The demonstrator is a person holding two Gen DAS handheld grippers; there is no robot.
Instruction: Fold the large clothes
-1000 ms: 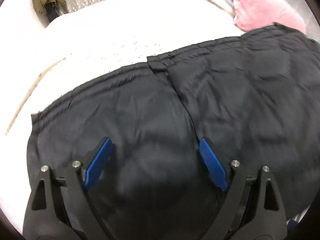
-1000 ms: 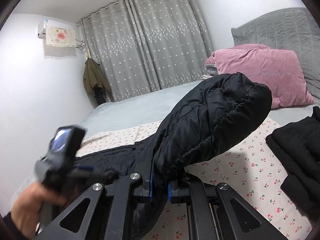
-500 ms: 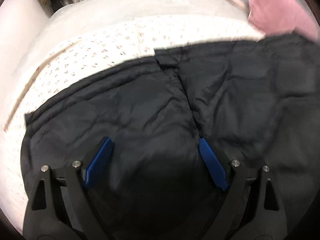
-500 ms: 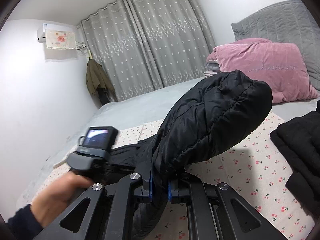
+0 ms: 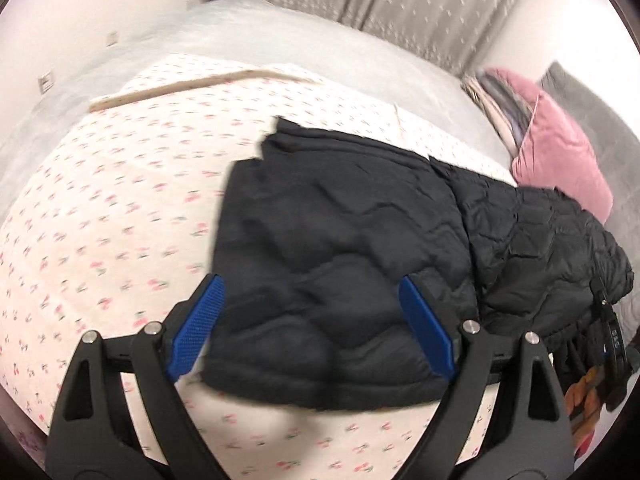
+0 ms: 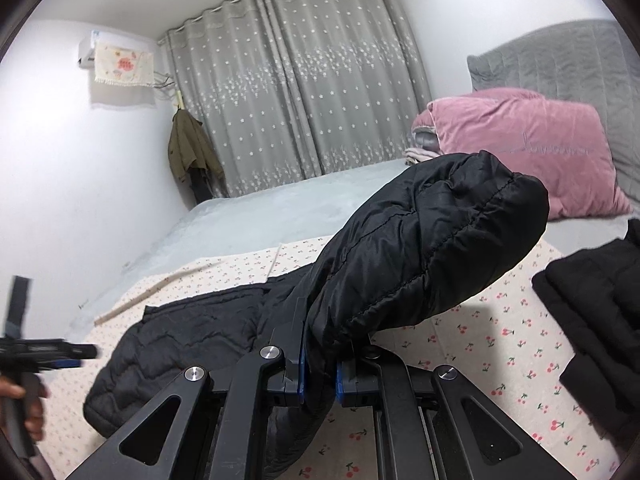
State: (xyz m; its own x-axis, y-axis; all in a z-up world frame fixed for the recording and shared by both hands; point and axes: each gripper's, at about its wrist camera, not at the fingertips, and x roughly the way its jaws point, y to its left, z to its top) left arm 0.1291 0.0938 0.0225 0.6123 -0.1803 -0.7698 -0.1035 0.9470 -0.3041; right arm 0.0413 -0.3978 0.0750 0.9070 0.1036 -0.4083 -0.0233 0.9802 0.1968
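Black quilted puffer jacket (image 6: 420, 248) fills the near view – the right gripper (image 6: 318, 376) is clamped on a bunched fold of it, lifted off the cherry-print sheet (image 6: 500, 344). The left gripper (image 5: 312, 332) hovers spread wide over the flat part, holding nothing. Slick padding could slide out of the pinch. Farther off lies a pink velvet pillow (image 6: 528, 148).

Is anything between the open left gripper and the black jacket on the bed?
Nothing visible. The left gripper is open right over the black jacket, with only the jacket's quilted cloth showing between its fingers.
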